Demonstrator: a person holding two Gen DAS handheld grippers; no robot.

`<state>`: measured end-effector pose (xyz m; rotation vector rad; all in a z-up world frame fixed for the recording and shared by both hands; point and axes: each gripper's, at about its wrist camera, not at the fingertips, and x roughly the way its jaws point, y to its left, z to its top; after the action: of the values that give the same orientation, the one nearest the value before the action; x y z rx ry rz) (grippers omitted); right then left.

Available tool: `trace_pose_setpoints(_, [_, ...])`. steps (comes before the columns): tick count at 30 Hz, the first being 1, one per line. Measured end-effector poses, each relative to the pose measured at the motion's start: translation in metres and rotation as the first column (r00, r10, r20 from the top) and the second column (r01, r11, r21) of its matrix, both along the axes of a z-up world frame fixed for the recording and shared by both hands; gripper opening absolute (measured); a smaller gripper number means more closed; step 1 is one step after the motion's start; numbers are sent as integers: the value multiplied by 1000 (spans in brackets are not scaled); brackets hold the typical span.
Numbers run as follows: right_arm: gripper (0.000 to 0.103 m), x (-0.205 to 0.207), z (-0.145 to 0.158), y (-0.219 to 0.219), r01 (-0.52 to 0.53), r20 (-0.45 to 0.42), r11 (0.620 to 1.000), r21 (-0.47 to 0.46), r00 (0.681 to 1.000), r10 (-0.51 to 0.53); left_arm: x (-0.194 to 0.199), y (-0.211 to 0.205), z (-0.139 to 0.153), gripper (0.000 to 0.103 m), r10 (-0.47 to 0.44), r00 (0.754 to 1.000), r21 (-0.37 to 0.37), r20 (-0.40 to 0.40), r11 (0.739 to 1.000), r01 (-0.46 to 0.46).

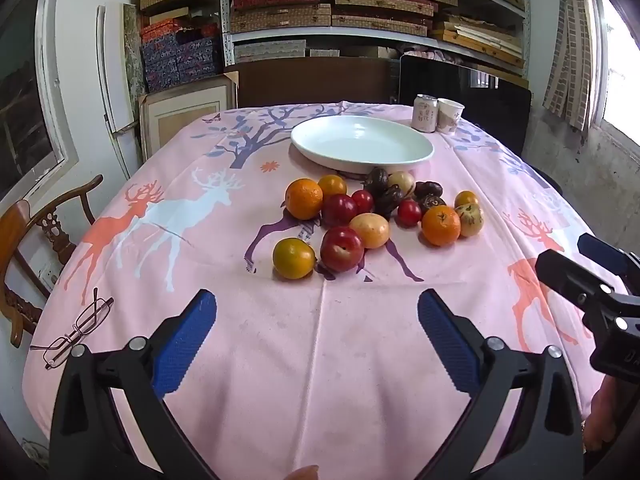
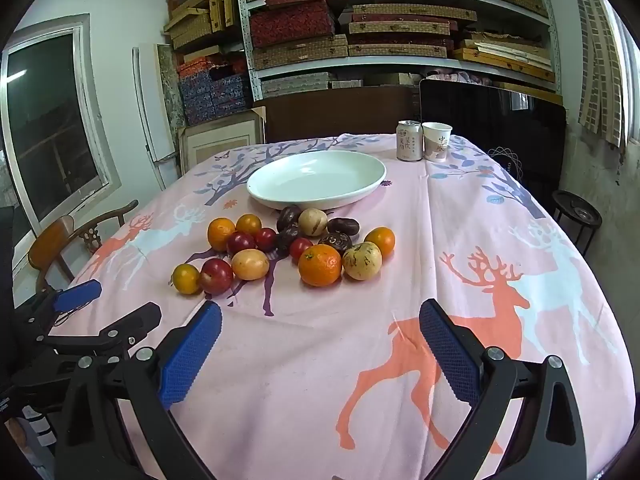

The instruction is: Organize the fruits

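Note:
A cluster of fruit lies mid-table: oranges (image 1: 304, 198) (image 2: 320, 265), red plums (image 1: 341, 249) (image 2: 216, 276), yellow fruits (image 1: 369, 230) (image 2: 250, 264) and dark wrinkled fruits (image 1: 387, 197) (image 2: 340, 241). An empty white plate (image 1: 362, 143) (image 2: 316, 178) sits just behind them. My left gripper (image 1: 316, 312) is open and empty, in front of the fruit. My right gripper (image 2: 320, 320) is open and empty, in front of the fruit. The right gripper shows at the right edge of the left wrist view (image 1: 576, 264); the left gripper at the left of the right wrist view (image 2: 112, 308).
A pink deer-print cloth (image 1: 280, 360) (image 2: 480, 240) covers the table. A can (image 1: 425, 113) (image 2: 409, 140) and paper cup (image 1: 449, 115) (image 2: 437, 141) stand at the far right. Glasses (image 1: 76, 330) lie near the left edge. A wooden chair (image 1: 36, 236) (image 2: 64, 244) stands left; shelves of boxes behind.

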<state>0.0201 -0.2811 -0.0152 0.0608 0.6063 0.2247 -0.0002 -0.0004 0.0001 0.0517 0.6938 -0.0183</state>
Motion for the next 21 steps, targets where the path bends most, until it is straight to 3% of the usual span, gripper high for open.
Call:
trace_pose_setpoints(13, [100, -1, -4, 0, -2, -2, 1000, 0, 1000, 2, 0, 1, 0, 99, -1, 1000, -13, -9, 1000, 1])
trace_pose_setpoints(21, [100, -7, 8, 4, -4, 9, 1000, -2, 1000, 4, 0, 1, 0, 99, 0, 1000, -12, -10, 1000, 0])
